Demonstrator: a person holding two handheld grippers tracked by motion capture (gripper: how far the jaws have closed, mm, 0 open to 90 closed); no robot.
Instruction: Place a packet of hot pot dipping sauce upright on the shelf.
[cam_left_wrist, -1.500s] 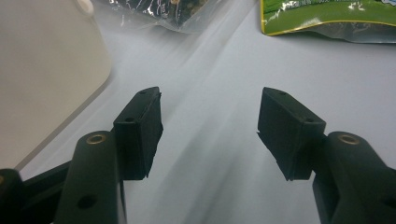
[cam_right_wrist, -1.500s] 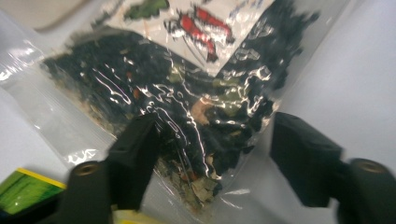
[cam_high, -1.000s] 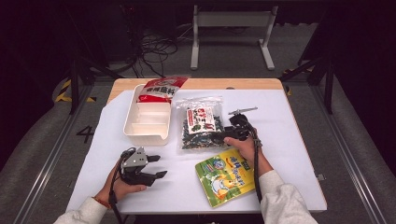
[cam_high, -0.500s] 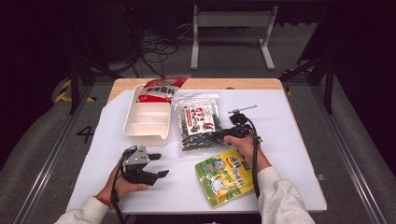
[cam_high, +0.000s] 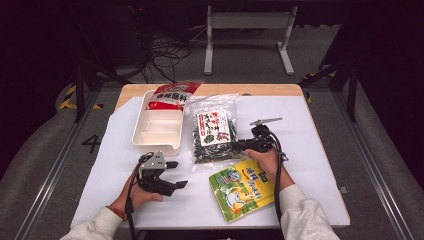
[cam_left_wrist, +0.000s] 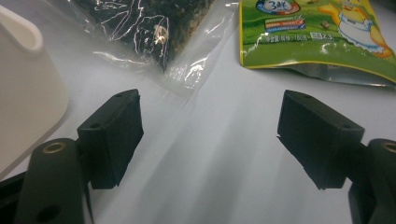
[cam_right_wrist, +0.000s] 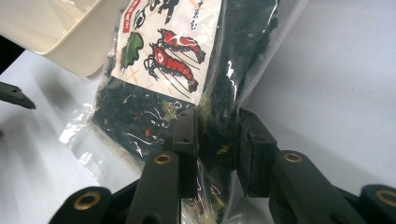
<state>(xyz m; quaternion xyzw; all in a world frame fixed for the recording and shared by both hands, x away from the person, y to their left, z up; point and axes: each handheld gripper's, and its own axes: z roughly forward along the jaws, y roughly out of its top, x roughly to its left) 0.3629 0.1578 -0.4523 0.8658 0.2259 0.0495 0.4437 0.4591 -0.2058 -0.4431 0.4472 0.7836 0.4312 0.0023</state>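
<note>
Clear seaweed bag (cam_right_wrist: 187, 70) apparently pinched between right gripper's (cam_right_wrist: 217, 140) fingers (cam_right_wrist: 186, 140).

The red packet (cam_high: 172, 96) partly hides behind the white tray (cam_high: 150, 142).

- The high view looks forward and down from above the person's side, far enough to take in the whole surface (cam_high: 320, 150), with forearms entering at the bottom.
- The left gripper view sits low and close to the surface, facing the green pouch (cam_left_wrist: 322, 37) at upper right and the seaweed bag (cam_left_wrist: 144, 28) at top.
- The right gripper view looks close along the same seaweed bag (cam_right_wrist: 187, 60), with the tray (cam_right_wrist: 56, 32) at upper left.
- All three views share the seaweed bag (cam_high: 214, 132).
</note>
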